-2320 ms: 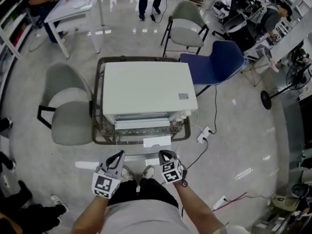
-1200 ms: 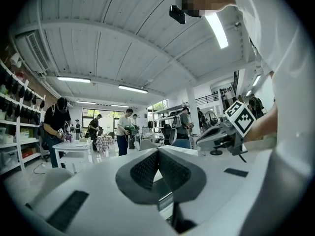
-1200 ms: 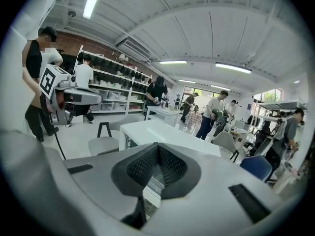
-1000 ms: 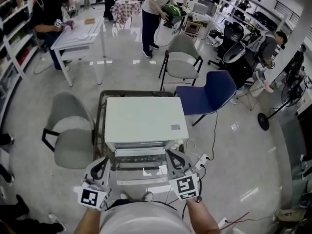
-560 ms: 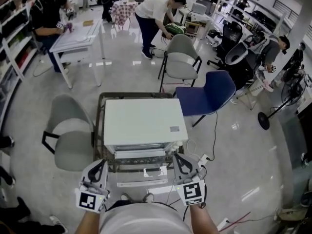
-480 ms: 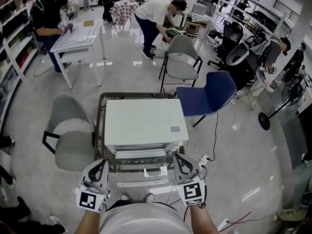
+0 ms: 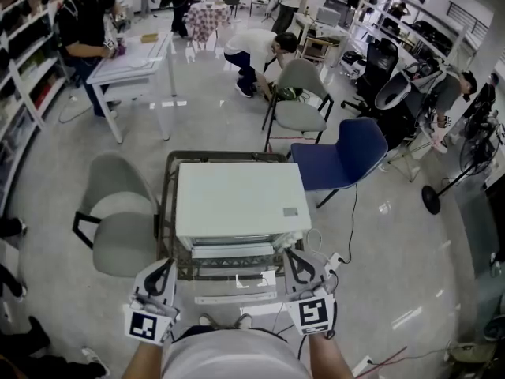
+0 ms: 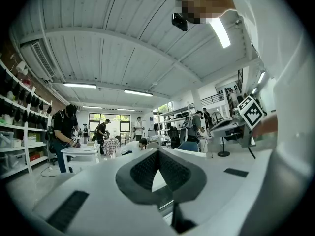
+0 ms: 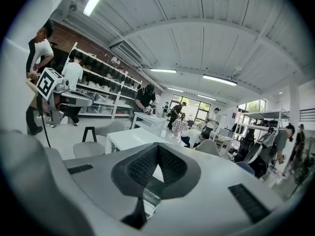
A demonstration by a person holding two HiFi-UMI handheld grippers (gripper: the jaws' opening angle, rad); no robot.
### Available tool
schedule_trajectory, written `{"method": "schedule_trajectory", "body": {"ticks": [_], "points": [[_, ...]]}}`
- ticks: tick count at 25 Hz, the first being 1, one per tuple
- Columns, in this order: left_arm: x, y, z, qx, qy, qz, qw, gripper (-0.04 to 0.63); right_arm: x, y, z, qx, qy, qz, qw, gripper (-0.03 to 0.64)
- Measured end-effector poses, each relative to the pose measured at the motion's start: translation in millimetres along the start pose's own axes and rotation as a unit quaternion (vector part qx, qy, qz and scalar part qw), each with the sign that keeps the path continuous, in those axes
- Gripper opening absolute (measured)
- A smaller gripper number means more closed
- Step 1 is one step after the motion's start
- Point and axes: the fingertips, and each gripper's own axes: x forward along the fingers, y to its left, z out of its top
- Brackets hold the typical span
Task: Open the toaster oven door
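Note:
The white toaster oven (image 7: 237, 200) stands on a low metal-framed table (image 7: 167, 212), seen from above. Its front face with the door (image 7: 233, 251) is turned toward me, and the door looks closed. My left gripper (image 7: 162, 273) hovers at the oven's front left corner, and my right gripper (image 7: 297, 265) at its front right corner. Neither touches the oven. In the left gripper view the left gripper (image 8: 157, 154) has its pads together at the tips with nothing between them. The right gripper (image 9: 157, 149) stands the same way, with the oven's top (image 9: 129, 139) beyond it.
A grey chair (image 7: 118, 227) stands left of the table and a blue chair (image 7: 347, 160) to its right. Another grey chair (image 7: 300, 93) is behind. A power strip and cables (image 7: 331, 260) lie on the floor at the right. People work at a white table (image 7: 130, 58) further back.
Both grippers have come up from below the oven to its front corners, and the right one shifted slightly right. Both stayed shut. A person in the background bent down.

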Motion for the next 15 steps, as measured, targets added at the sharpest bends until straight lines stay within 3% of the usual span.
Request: {"method": "schedule_trajectory", "body": {"ticks": [15], "points": [[-9,8,-7,-0.013,0.002,0.0,0.9999,0.017,4,11,12,-0.008,-0.002,-0.001,1.0,0.021]]}}
